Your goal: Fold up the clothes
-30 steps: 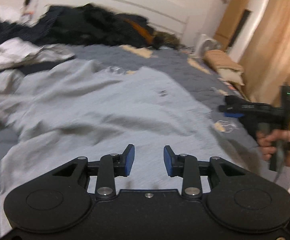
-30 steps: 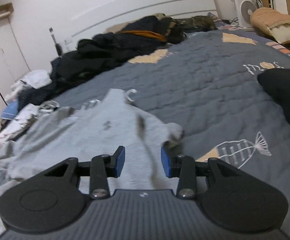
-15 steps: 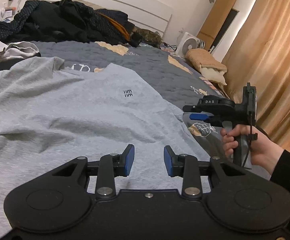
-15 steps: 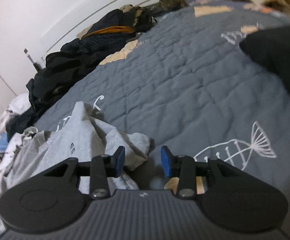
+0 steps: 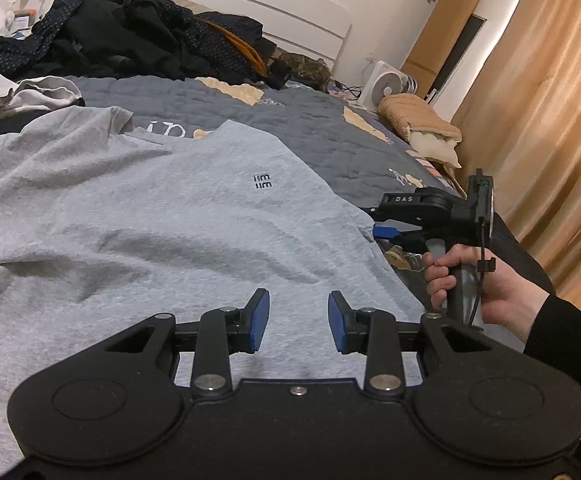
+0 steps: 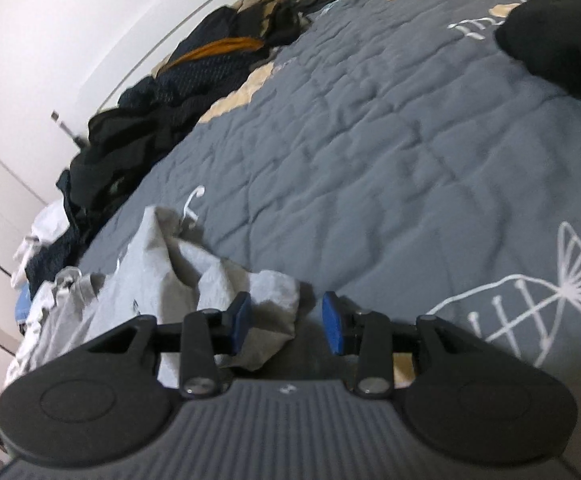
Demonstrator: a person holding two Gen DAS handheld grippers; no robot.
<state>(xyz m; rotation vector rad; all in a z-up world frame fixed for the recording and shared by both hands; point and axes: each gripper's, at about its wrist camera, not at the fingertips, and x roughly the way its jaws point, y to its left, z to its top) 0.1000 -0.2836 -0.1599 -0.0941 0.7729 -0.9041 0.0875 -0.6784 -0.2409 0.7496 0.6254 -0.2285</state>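
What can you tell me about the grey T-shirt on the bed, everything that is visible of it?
The grey T-shirt looks like soft heathered cotton knit, light grey, with a small dark embroidered logo on the chest. It lies spread out front side up on the grey quilted bedspread, wrinkled, not yet folded. One short sleeve is bunched at its edge, lying between the open fingers of the right gripper, which does not grip it. The left gripper is open above the lower part. Its far left side runs out of view.
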